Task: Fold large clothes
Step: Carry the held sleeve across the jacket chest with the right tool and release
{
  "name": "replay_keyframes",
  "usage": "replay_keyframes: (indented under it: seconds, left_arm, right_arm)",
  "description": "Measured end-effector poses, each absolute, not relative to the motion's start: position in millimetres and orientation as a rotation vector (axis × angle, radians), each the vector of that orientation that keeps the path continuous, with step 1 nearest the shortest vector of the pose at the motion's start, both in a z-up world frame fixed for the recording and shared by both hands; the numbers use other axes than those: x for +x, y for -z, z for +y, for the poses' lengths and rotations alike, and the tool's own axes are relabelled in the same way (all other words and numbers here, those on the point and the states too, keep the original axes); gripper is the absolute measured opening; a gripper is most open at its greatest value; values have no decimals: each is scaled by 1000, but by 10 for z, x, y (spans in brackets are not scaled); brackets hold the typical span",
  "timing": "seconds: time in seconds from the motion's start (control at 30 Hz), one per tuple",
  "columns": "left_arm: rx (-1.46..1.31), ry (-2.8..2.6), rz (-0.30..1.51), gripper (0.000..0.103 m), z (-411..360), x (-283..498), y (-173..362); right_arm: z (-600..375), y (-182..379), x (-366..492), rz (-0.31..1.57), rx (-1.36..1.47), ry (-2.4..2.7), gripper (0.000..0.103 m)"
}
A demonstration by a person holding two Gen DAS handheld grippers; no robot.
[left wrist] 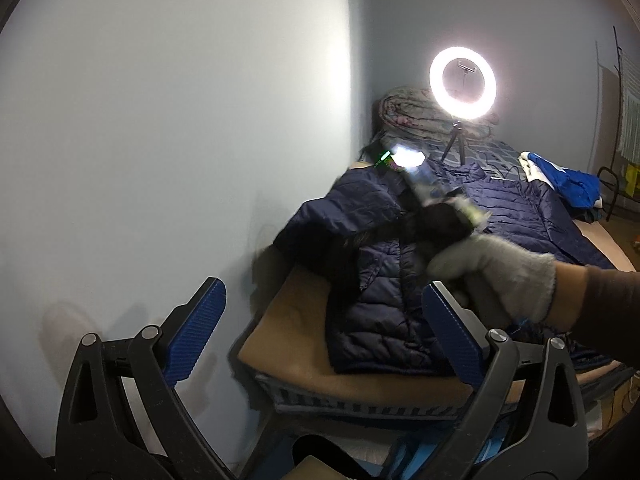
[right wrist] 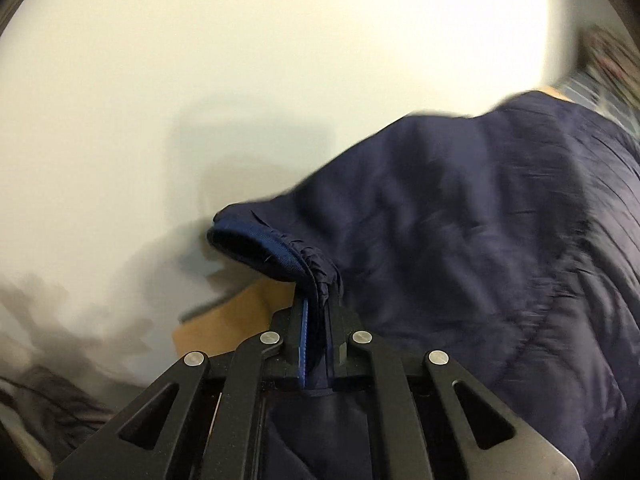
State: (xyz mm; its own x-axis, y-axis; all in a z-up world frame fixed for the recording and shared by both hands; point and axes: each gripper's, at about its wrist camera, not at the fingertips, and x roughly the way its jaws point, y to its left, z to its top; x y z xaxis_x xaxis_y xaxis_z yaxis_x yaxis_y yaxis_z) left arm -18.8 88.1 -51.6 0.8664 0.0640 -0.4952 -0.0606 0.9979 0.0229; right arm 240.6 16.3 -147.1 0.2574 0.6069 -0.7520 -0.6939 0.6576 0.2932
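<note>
- Two views, and each records what the other lacks.
- Left wrist view: the navy quilted jacket [left wrist: 400,264] lies spread on a bed [left wrist: 288,344] with a tan cover, set against a pale wall [left wrist: 160,120]. Its long axis runs from the near hem away towards the lit ring light [left wrist: 463,79] on a small tripod, collar end farthest.
- Same view: the left hand-held gripper [left wrist: 324,332] stands wide open short of the bed edge, nothing between its blue pads [left wrist: 196,328].
- Same view: a gloved hand [left wrist: 500,276] reaches in from the right over the jacket; the device it carries is motion-blurred. A rolled blanket [left wrist: 420,112] and blue clothes [left wrist: 568,184] lie beyond.
- Right wrist view only: the right hand-held gripper [right wrist: 316,320] is clamped on the sleeve cuff [right wrist: 272,252], fabric pinched between the closed fingers.
- Same view: the cuff opening faces left towards the wall, and the sleeve runs back to the right into the jacket body. Much of this frame is blurred.
</note>
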Motion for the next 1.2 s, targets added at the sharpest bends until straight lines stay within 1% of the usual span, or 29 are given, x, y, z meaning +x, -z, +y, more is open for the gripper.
replay_keyframes:
  seconds: [0.2,0.37,0.5,0.63,0.83,1.0,1.2]
  left_arm:
    - [55,-3,546,100,592,215,418]
    - [52,64,571,100,325,646,284]
    - [20,107,606,100,221,981,254]
    - [14,100,593,100,179,1159,345]
    - [-10,131,666,100,94,1406,481]
    - [13,144,706,100,-41,1521,568]
    - [52,162,701,100,-258,1584,564]
  right_arm:
    - [-638,1133,2772,909,78,-766,5]
    - [-1159,1115,2961,885,154,-652,5]
    - [-1423,1193,2914,879,161,-564,5]
    - [-1679,1250,3005,887,154,-500,5]
    - [-1939,1325,3070,890,89,-432,5]
    - [-2337,1390,3308,875,116,-366,5]
    - [-2822,1399,3502,851,106,-262,5]
